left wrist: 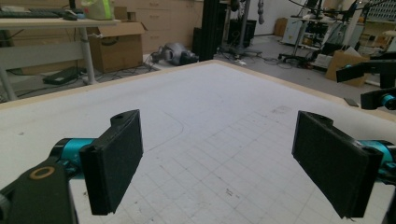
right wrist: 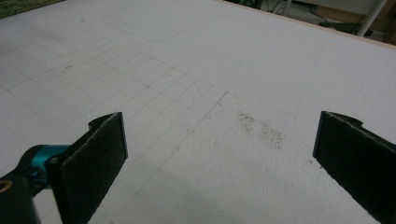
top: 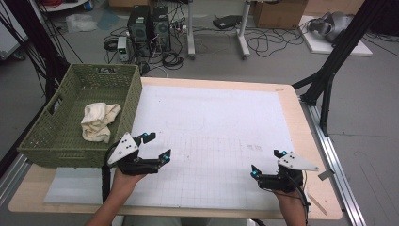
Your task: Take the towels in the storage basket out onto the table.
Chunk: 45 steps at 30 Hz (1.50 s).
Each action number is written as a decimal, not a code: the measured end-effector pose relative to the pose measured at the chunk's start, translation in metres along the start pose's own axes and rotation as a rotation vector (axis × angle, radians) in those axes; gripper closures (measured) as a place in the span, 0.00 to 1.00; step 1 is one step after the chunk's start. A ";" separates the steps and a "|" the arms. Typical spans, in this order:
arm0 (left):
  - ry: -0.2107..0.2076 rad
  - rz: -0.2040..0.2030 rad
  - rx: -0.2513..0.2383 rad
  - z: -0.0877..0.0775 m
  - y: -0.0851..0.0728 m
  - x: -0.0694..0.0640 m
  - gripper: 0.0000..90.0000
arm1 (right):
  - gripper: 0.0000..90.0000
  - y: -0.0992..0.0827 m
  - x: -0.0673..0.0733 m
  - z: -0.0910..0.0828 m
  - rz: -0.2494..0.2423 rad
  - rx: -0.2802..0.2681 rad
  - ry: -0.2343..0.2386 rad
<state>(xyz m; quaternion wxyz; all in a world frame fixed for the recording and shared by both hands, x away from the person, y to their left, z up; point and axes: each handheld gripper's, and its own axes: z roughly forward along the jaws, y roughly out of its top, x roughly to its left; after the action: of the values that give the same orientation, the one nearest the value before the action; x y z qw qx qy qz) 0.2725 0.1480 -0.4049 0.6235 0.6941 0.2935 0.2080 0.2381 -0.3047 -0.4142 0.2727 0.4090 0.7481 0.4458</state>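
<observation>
L tongs point(top: 157, 146) & R tongs point(top: 266, 163) wide open, empty, over white mat point(top: 211, 122); cloth point(top: 99, 121) in basket point(top: 51, 136).

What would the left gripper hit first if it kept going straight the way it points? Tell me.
Probably nothing soon. The left gripper, jaws open and empty, points across the bare white gridded mat toward the table's far right edge; the right gripper sits off to the side of that line, though depth is unclear.

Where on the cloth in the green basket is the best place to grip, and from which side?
Probably from above, on the raised fold at the top of the cloth. It lies crumpled on the floor of the basket, whose tall walls block any side approach. The open left gripper is nearer to it.
</observation>
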 end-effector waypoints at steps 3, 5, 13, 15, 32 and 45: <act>-0.003 0.002 0.004 0.001 0.000 0.000 0.19 | 0.02 -0.001 0.000 0.000 -0.002 0.005 0.001; -0.005 -0.002 0.006 0.002 0.000 0.000 0.19 | 0.03 0.000 -0.001 0.000 0.003 0.011 0.019; 0.003 -0.016 0.020 0.003 -0.001 0.003 0.18 | 0.02 -0.002 0.000 0.002 0.003 0.005 0.037; 0.003 -0.010 0.027 0.003 -0.001 0.003 0.18 | 0.03 -0.002 0.001 0.004 0.007 0.014 0.051; -0.016 0.000 0.021 -0.007 0.020 -0.003 0.19 | 0.02 0.001 0.007 0.005 -0.015 0.011 0.049; -0.001 -0.013 -0.013 -0.032 0.047 0.010 0.19 | 0.02 0.002 0.007 0.004 -0.012 0.002 0.046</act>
<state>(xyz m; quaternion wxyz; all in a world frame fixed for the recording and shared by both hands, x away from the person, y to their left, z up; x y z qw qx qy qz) 0.2661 0.1759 -0.3546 0.6297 0.6881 0.2963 0.2053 0.2379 -0.2964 -0.4143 0.2578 0.3944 0.7571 0.4526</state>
